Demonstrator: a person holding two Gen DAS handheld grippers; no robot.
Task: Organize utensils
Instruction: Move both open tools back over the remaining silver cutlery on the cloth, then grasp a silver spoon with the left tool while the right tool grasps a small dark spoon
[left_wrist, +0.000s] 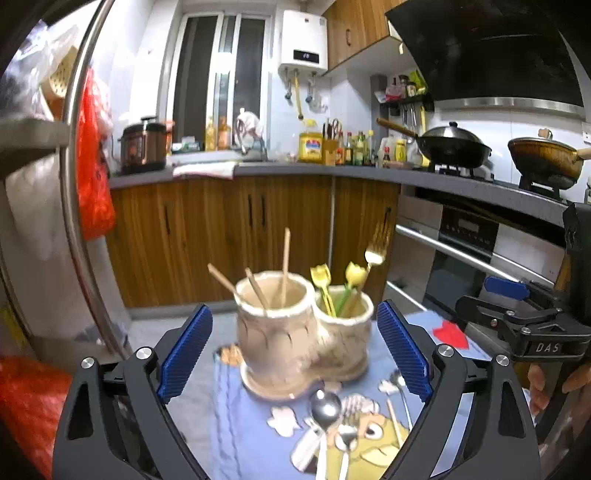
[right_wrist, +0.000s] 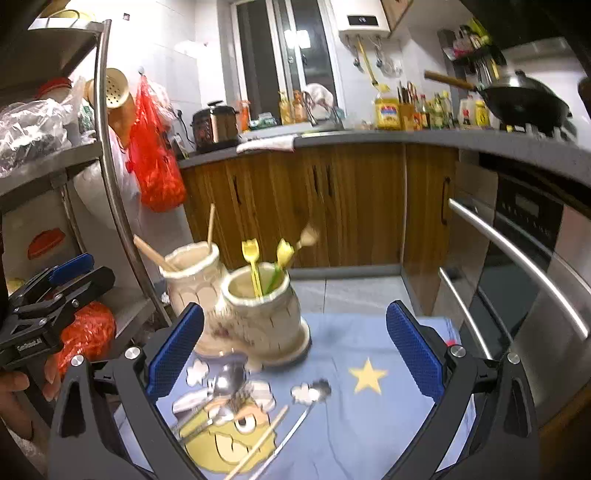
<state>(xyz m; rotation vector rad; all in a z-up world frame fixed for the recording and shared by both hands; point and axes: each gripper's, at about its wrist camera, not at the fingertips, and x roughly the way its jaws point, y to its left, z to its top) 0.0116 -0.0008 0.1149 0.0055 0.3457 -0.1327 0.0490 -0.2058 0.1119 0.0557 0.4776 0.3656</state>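
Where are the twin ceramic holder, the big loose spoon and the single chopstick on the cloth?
Twin ceramic holder (left_wrist: 275, 332): left wrist view, front wall of left cup.
Big spoon (left_wrist: 325, 406): left wrist view, its bowl.
Chopstick (right_wrist: 258, 443): right wrist view, mid-shaft.

Bright indoor light, strong fisheye bending at edges — nearby objects somewhat blurred, perhaps by motion.

the handles of the spoons are cut off by the lower edge; the gold fork is blurred, its prongs not made out.
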